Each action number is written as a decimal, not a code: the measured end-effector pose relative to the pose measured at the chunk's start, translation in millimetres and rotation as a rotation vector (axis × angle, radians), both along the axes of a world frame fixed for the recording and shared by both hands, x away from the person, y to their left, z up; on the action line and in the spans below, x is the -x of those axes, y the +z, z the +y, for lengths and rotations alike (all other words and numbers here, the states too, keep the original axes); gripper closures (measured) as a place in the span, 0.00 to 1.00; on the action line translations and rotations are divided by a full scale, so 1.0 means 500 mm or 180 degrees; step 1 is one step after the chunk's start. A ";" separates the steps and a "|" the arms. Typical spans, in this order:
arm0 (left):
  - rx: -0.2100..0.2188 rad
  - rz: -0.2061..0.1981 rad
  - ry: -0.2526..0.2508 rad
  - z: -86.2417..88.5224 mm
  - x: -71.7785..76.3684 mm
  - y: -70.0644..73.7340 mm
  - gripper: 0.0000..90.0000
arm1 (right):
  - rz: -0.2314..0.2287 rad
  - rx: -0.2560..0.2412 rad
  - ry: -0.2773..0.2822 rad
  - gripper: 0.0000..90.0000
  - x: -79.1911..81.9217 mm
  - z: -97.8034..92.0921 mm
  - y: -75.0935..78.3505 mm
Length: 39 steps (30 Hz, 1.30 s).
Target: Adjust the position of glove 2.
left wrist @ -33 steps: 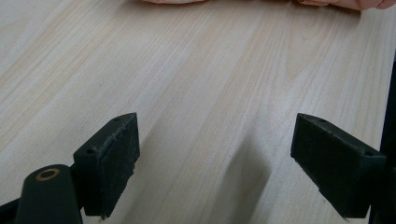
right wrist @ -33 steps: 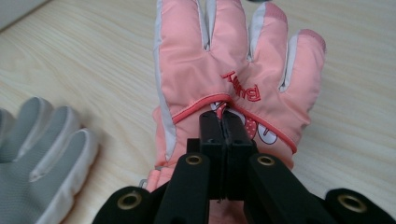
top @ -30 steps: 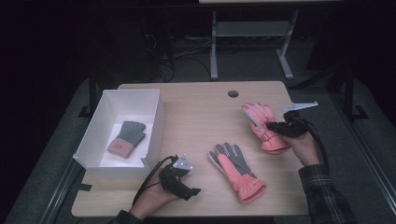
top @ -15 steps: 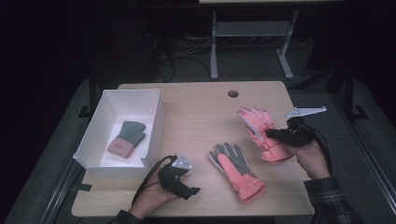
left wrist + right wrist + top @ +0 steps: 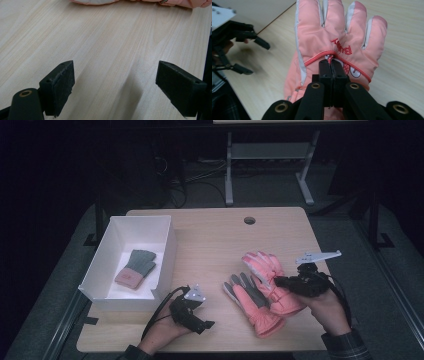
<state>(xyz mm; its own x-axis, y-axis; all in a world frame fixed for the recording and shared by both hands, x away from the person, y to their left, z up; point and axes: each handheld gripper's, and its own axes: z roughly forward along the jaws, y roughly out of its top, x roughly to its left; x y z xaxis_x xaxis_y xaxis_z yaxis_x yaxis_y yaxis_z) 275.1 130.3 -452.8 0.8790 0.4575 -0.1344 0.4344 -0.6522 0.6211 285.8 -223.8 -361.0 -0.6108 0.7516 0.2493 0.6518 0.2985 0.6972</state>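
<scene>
A pale wooden table (image 5: 210, 245) with a round hole (image 5: 249, 220) near its far edge stands on grey floor in a dim room; a white metal frame (image 5: 270, 155) rises at the top centre of the high view.

Two pink gloves lie at the lower right of centre: the pink glove (image 5: 267, 277) (back up, red lettering on it) overlaps the grey-palmed glove (image 5: 250, 301) beside it. A third, smaller grey-and-pink glove (image 5: 135, 267) lies alone in the one white box (image 5: 165, 250) at centre left.

The right gripper (image 5: 331, 65) has its jaws pinched tight on the pink glove's (image 5: 337, 37) back. The left gripper (image 5: 192, 312) rests at the lower centre, jaws spread wide over bare wood, holding nothing.
</scene>
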 end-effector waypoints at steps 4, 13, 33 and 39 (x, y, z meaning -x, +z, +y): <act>-0.0017 -0.0003 -0.0006 0.000 0.001 0.000 0.17 | 0.0055 0.0015 0.0083 0.99 0.016 0.021 -0.002; -0.0046 -0.0030 -0.0049 0.000 -0.001 0.001 0.17 | 0.0178 0.0137 0.0166 0.99 0.016 0.067 -0.040; -0.0032 -0.0057 -0.0057 -0.004 0.002 0.002 0.20 | 0.0028 0.0187 0.0400 0.75 0.008 0.090 -0.075; 0.0042 -0.0043 -0.0054 -0.004 0.006 0.007 0.36 | -0.0310 -0.0021 0.0406 0.79 0.011 0.059 -0.052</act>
